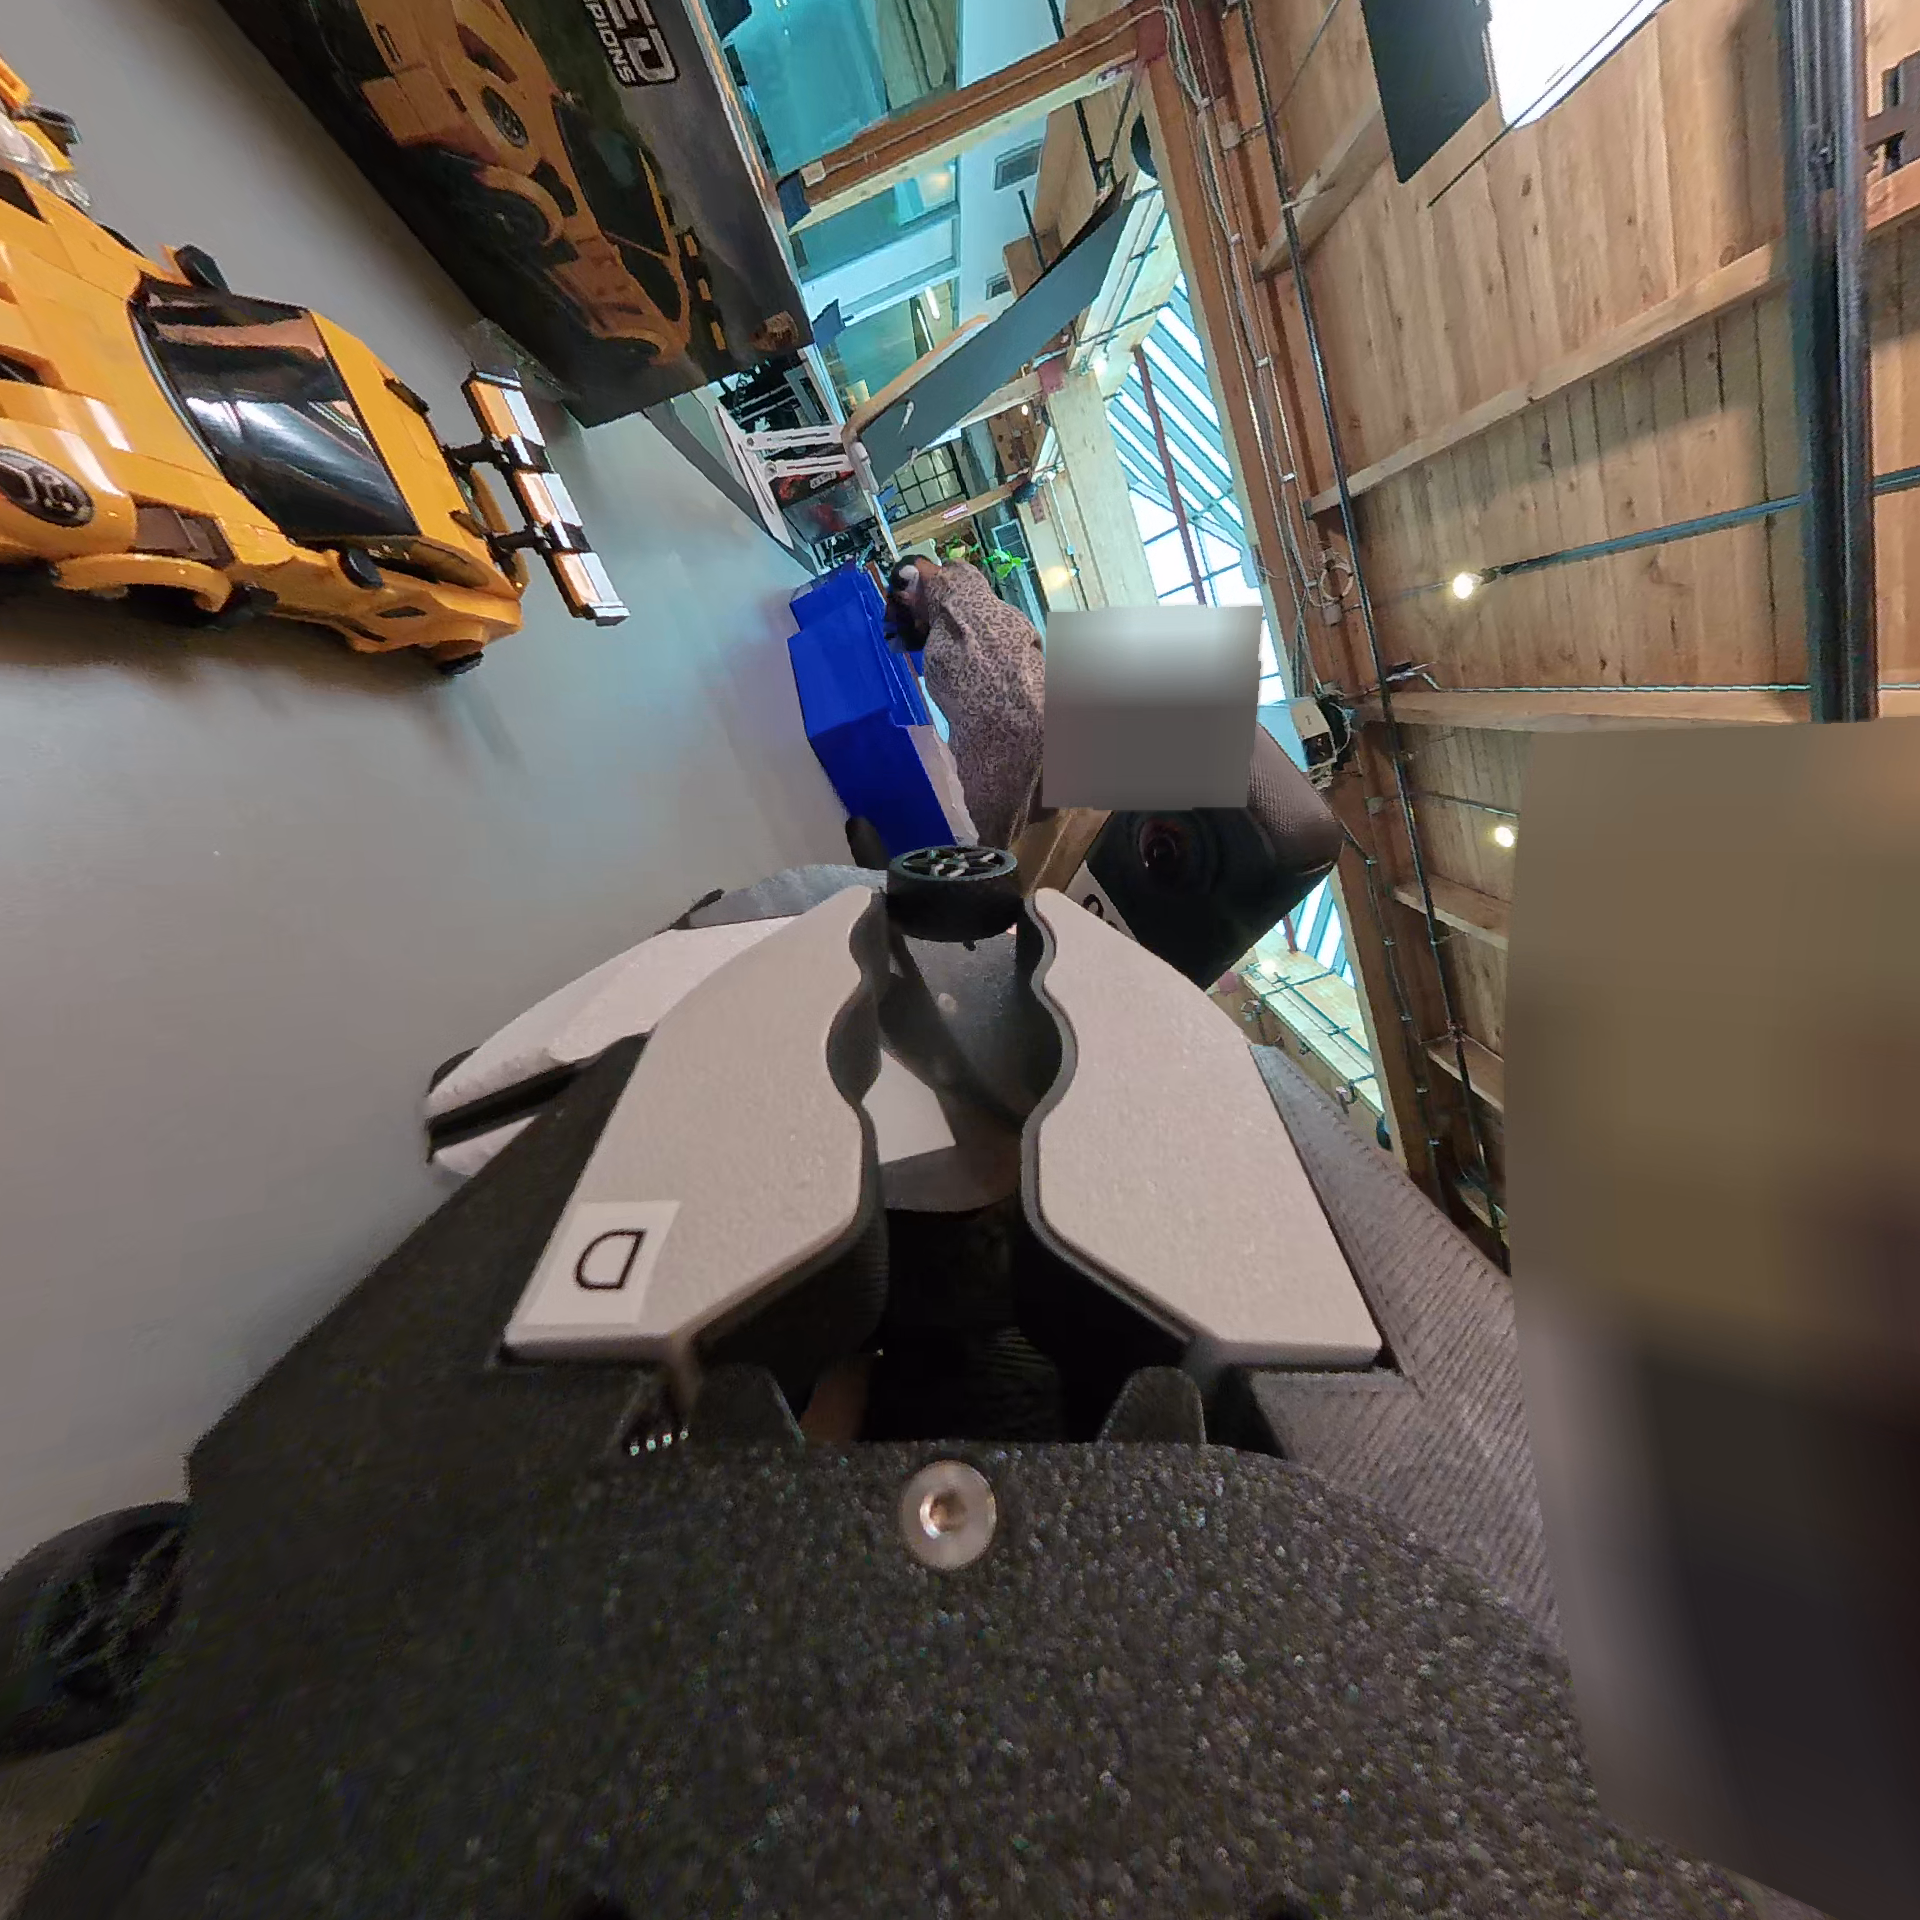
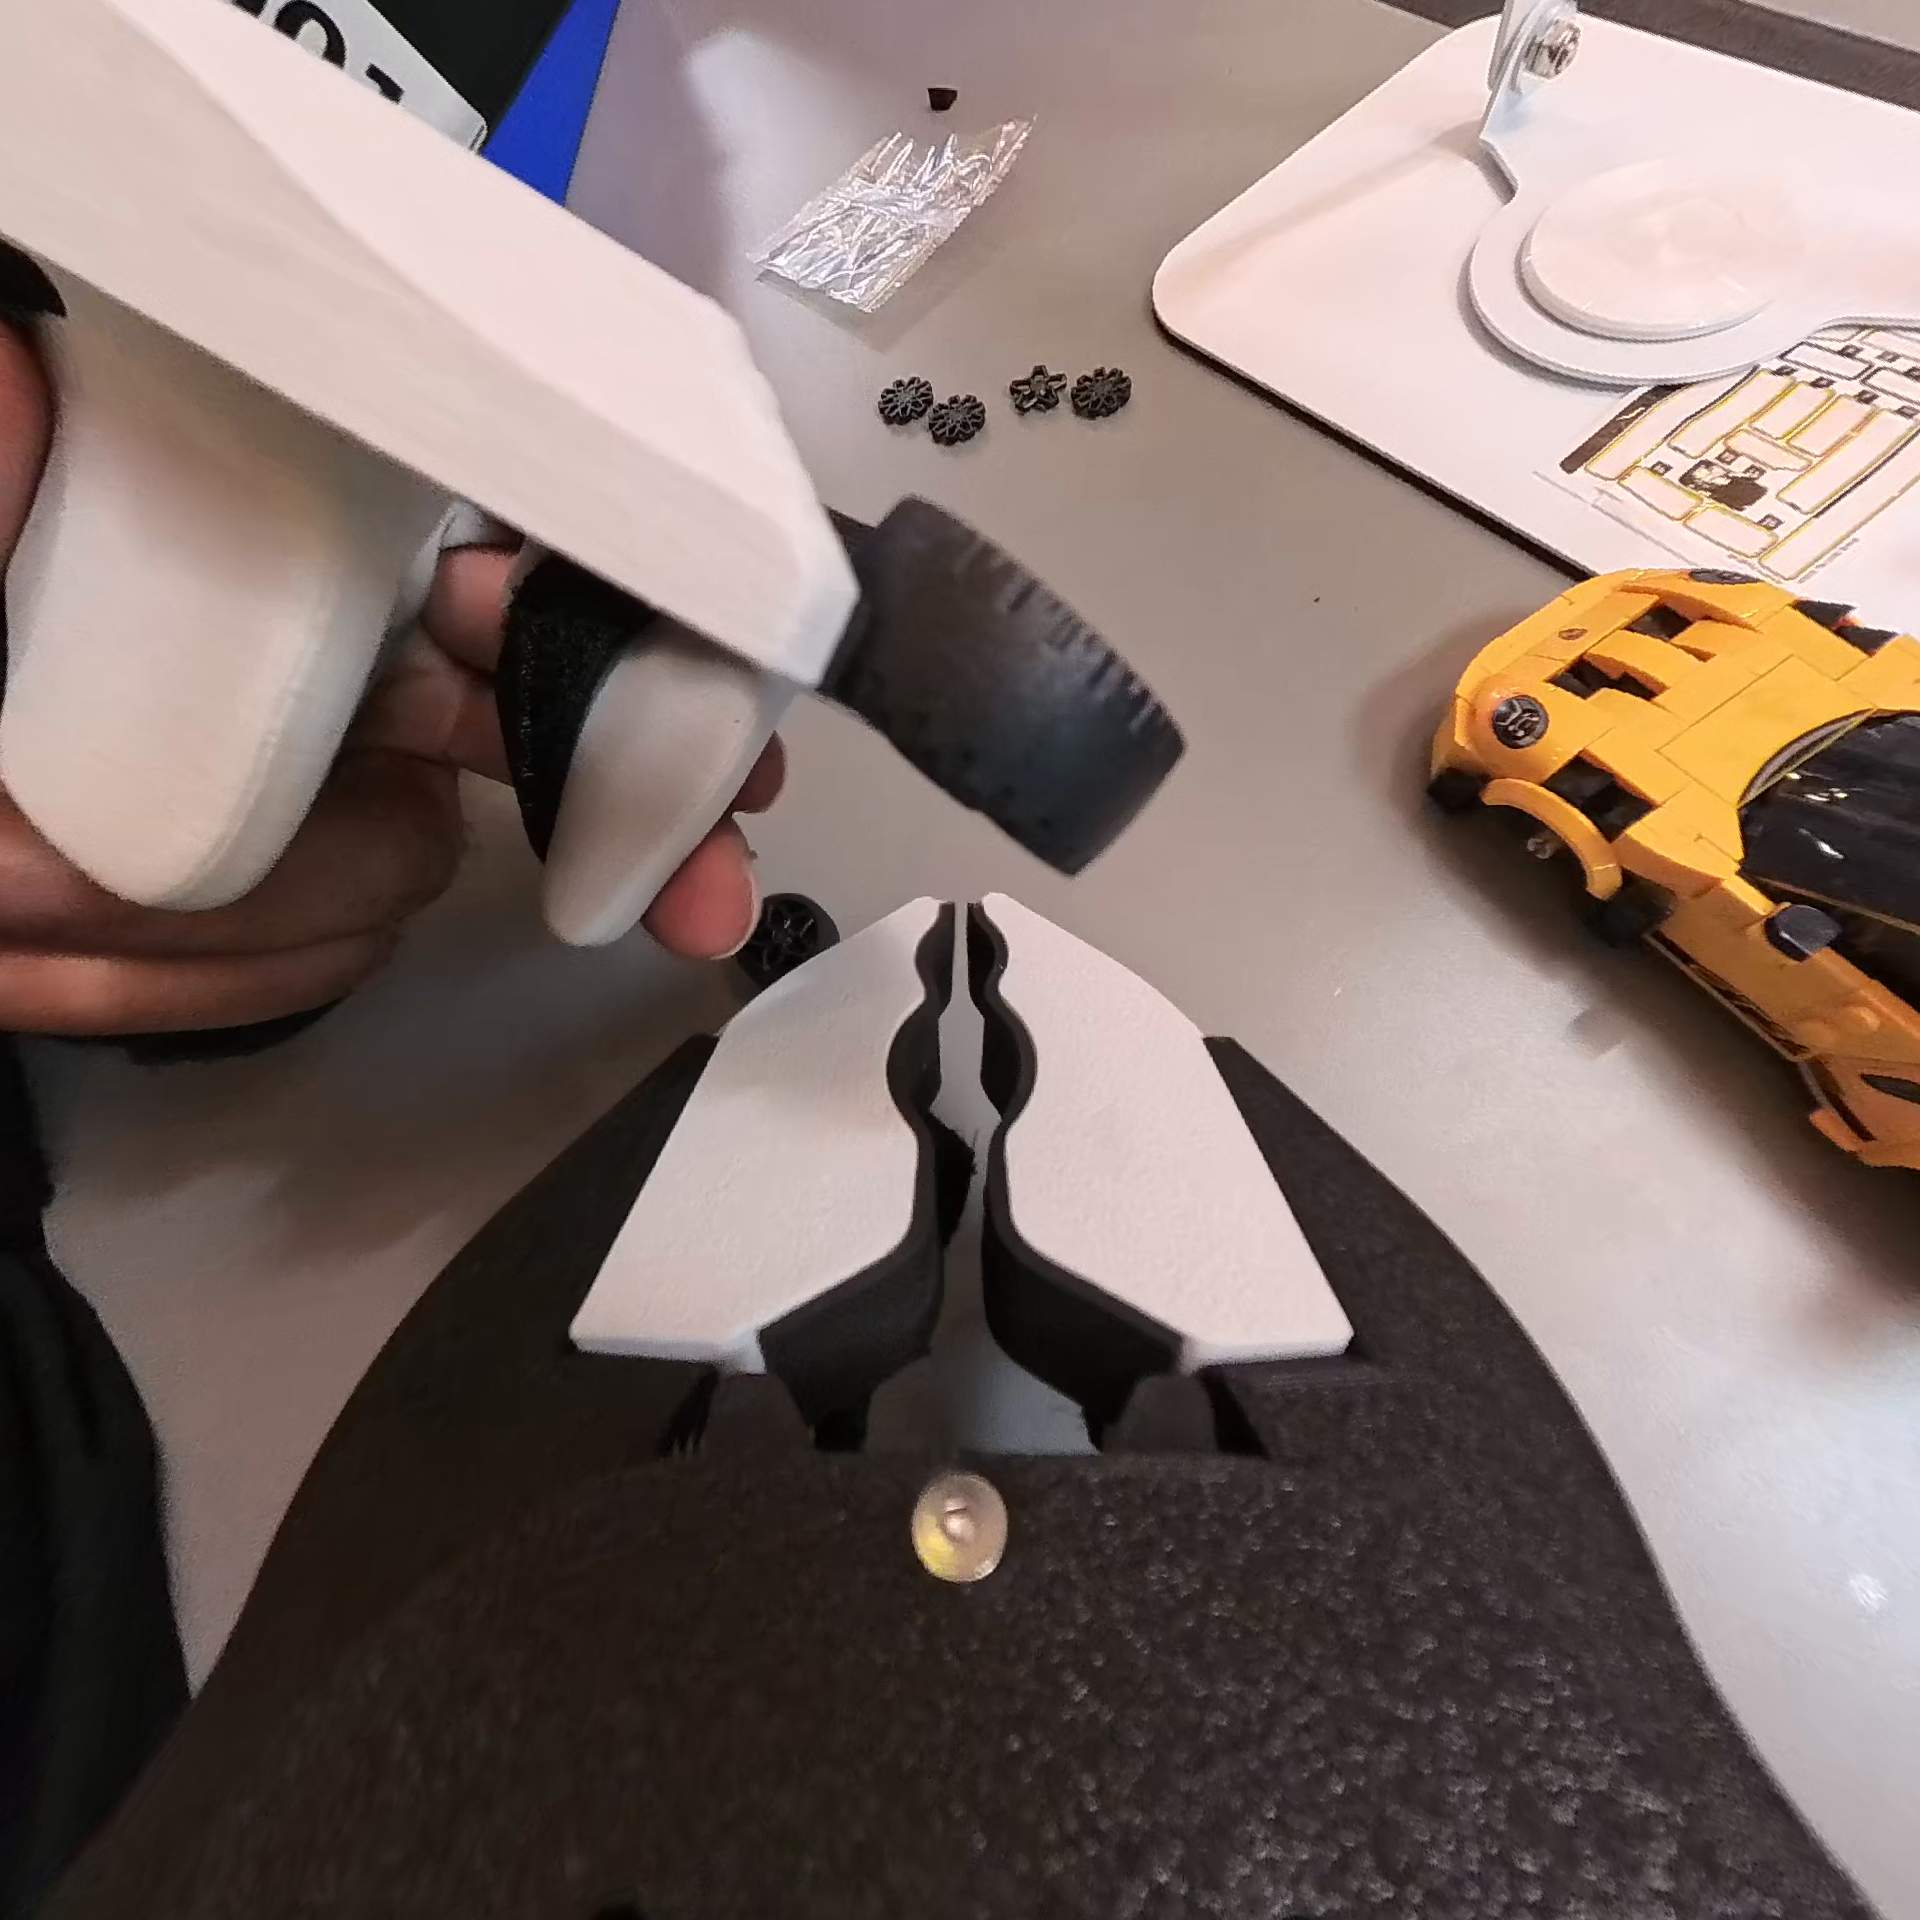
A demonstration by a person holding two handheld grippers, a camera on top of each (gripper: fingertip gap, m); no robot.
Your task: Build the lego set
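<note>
yellow lego car [image 2: 1704,821]: black windows, mostly built, sits flat on the grey table | black wheel [image 1: 953,883]: small, with spokes, up off the table | four black rim pieces [image 2: 1003,400]: tiny, lying in a row on the table, well apart from the car

Both views were bright and evenly lit, with daylight from windows [image 1: 1174,488] and small ceiling lamps [image 1: 1463,585]. Shadows on the worktop [image 2: 1351,1143] were soft. Glare streaked the car [image 1: 208,457] windscreen. The near tyre [image 2: 997,686] was blurred, and wide-angle distortion bent the edges.
</note>
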